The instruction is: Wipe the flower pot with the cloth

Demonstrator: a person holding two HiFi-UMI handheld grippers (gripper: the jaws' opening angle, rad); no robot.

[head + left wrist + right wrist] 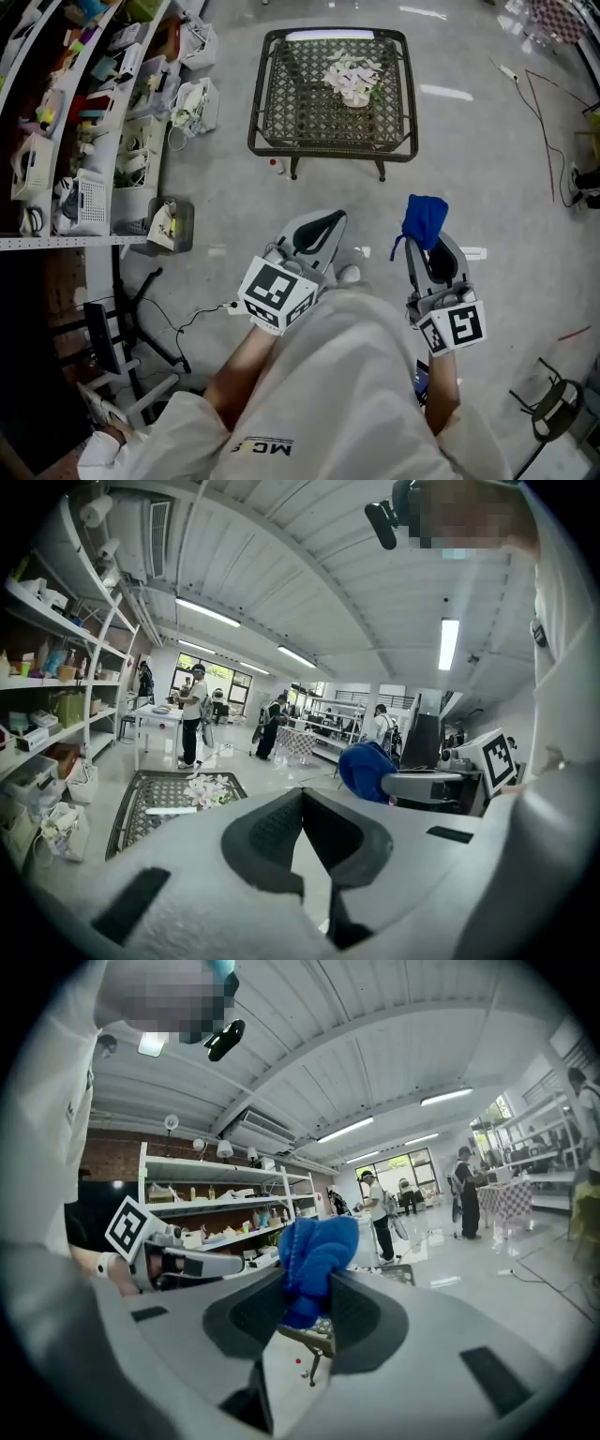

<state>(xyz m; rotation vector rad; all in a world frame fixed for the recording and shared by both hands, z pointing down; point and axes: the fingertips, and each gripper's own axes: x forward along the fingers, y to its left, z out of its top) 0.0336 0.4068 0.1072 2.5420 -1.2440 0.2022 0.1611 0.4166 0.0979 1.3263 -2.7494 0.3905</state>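
Right gripper [429, 251]: jaws pinch blue cloth [424, 218] (carried ready for wiping), short of table [267, 145] bearing flower pot [352, 79]. Left gripper [328, 225]: jaws together, empty.

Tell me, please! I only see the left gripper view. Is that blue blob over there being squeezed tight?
Observer: Yes. The right gripper view shows the right gripper's jaws shut on the bunched blue cloth.
Operator: Are we at the table yet?
Observer: No. The head view shows bare grey floor between the left gripper and the black metal mesh table.
Operator: Is there a pot under those flowers?
Observer: Cannot tell. From above, the pale pink-and-white flowers sit toward the table's far right and cover whatever is beneath.
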